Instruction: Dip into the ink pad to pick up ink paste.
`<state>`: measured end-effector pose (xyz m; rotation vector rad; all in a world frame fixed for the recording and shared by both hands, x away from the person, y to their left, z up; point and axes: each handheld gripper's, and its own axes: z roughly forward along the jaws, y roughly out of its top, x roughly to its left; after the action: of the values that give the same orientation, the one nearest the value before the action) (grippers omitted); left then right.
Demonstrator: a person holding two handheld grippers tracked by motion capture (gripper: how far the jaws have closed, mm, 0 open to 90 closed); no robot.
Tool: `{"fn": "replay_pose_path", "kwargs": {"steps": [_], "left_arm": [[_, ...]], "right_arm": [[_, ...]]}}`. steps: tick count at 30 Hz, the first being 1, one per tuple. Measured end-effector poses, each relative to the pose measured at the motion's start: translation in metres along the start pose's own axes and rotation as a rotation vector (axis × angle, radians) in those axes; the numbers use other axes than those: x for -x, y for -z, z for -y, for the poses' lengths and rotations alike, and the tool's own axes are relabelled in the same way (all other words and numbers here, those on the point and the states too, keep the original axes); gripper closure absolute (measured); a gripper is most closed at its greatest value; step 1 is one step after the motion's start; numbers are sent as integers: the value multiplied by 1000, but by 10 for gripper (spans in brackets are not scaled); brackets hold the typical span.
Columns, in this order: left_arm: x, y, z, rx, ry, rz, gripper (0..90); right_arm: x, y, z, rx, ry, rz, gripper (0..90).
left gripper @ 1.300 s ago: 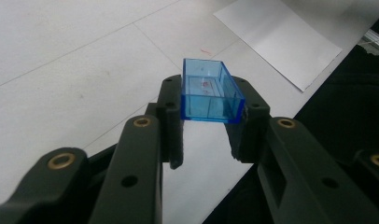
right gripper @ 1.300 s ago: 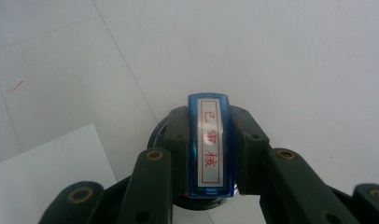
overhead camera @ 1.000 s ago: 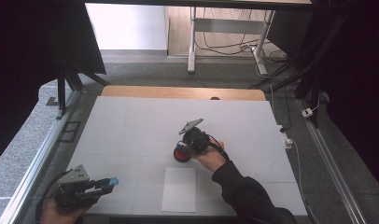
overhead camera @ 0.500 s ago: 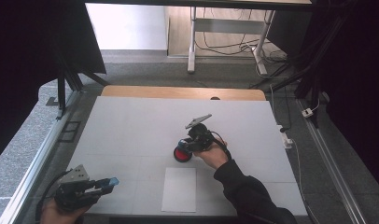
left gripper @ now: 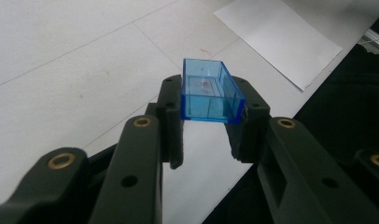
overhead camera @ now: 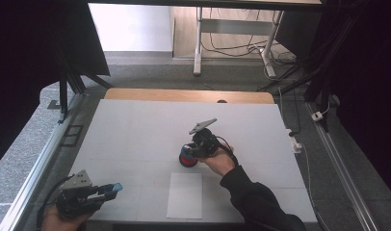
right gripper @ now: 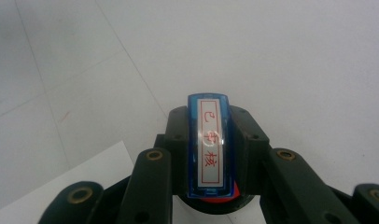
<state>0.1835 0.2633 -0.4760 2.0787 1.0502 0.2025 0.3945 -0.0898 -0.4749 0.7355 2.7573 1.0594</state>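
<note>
Stamp [right gripper: 208, 149], blue with a red base, is sitting gripped in the right claw [overhead camera: 188, 156] mid-tabletop [overhead camera: 136, 130]; its clear blue cap [left gripper: 210, 91] is being held clamped in the left claw [overhead camera: 111, 188]. Likely next: pressing the stamp onto the paper sheet [overhead camera: 185, 195], needing a square drop

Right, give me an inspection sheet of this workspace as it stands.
Surface: white table, faint seams, wooden strip along the far edge.
Job's things: clear blue cap in the left claw; stamp with a red-lettered label in the right claw; white paper sheet near the front edge.
Clutter: nothing seen.
Grippers: left claw shut on the cap at the front left corner; right claw shut on the stamp, mid-table beyond the sheet.
Cables: black cable loops at the right hand.
Surroundings: grey floor, desk legs, loose wires behind.
</note>
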Motion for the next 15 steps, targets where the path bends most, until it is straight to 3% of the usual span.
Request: {"fn": "replay_pose_path", "kwargs": {"steps": [12,15], "left_arm": [[0,0,0,-1,0,0,684],[0,0,0,-2,0,1,684]], "right_arm": [[3,-7,4,-23,-29,-18,718],[-1,-7,3,-29,3,3,719]]}}
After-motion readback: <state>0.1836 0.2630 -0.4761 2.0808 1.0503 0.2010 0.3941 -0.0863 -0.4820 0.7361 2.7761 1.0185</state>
